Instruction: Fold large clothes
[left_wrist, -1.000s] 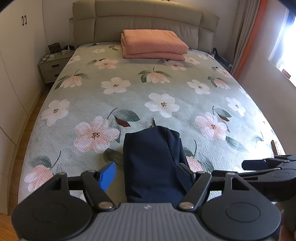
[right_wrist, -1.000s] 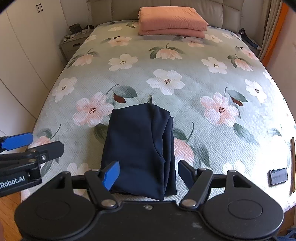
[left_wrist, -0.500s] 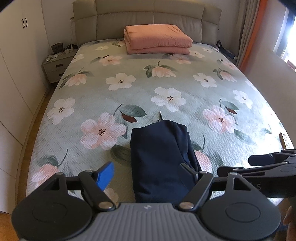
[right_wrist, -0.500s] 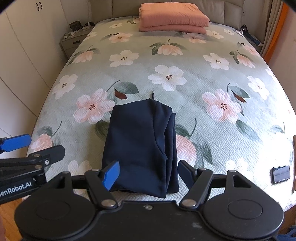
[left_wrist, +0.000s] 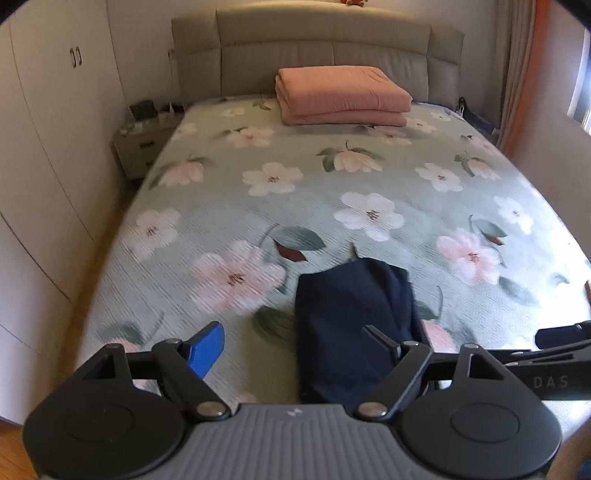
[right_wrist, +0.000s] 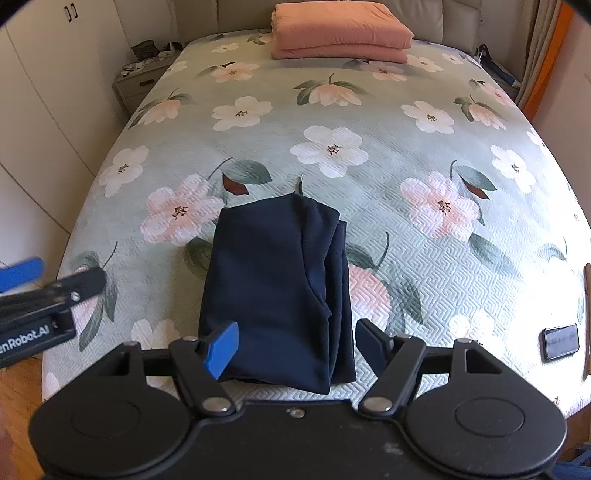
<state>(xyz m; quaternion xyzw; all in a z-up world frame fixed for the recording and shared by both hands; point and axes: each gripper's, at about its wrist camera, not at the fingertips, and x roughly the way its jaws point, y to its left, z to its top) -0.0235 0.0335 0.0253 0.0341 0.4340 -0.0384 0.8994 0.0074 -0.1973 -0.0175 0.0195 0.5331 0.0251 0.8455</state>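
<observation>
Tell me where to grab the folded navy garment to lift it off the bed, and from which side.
Grip the navy garment at its near short edge, coming from the foot of the bed. It lies as a flat, thick bundle with that edge closest; the open right gripper already straddles it. The right long side shows loose stacked layers, likely to spill.

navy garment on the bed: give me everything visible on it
The navy garment is dark blue, soft matte knit, folded into a compact oblong bundle. Layered edges stack along its right side, with a curved seam across the top layer. It lies flat near the foot of the floral bedspread, long axis pointing toward the headboard. Only the bedspread touches it; both tongs are open and clear of it.
</observation>
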